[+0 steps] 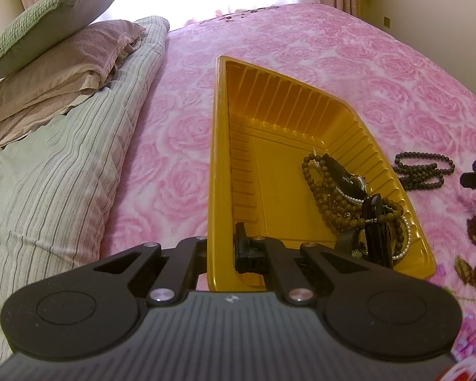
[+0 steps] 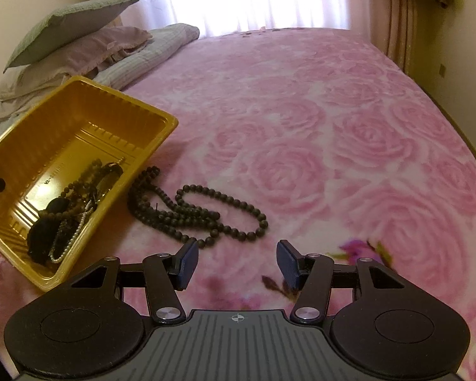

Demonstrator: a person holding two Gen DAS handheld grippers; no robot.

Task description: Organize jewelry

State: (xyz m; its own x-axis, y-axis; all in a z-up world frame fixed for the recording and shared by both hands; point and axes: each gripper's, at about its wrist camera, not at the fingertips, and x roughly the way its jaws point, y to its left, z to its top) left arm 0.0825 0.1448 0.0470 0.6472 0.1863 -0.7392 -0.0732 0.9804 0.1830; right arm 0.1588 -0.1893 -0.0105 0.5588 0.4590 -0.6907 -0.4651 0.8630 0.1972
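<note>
- Far left: three stacked pillows (image 1: 63,50) on a striped grey-green quilt (image 1: 47,171).
- Left gripper (image 1: 220,254) clamps the near wall of the ribbed yellow plastic tray (image 1: 217,158), one finger inside, one outside.
- Tray tilted; a tangle of brown bead strands, a white pearl strand and dark pieces (image 1: 352,203) sits in its lower corner. Count unclear.
- One dark round-bead necklace (image 2: 193,212) lies coiled on the pink rose-patterned blanket (image 2: 333,127), touching the tray's outer wall.
- Right gripper (image 2: 236,265): fingers wide apart, necklace just ahead of the left fingertip.
- Right of the necklace: open blanket to the bed edge.
</note>
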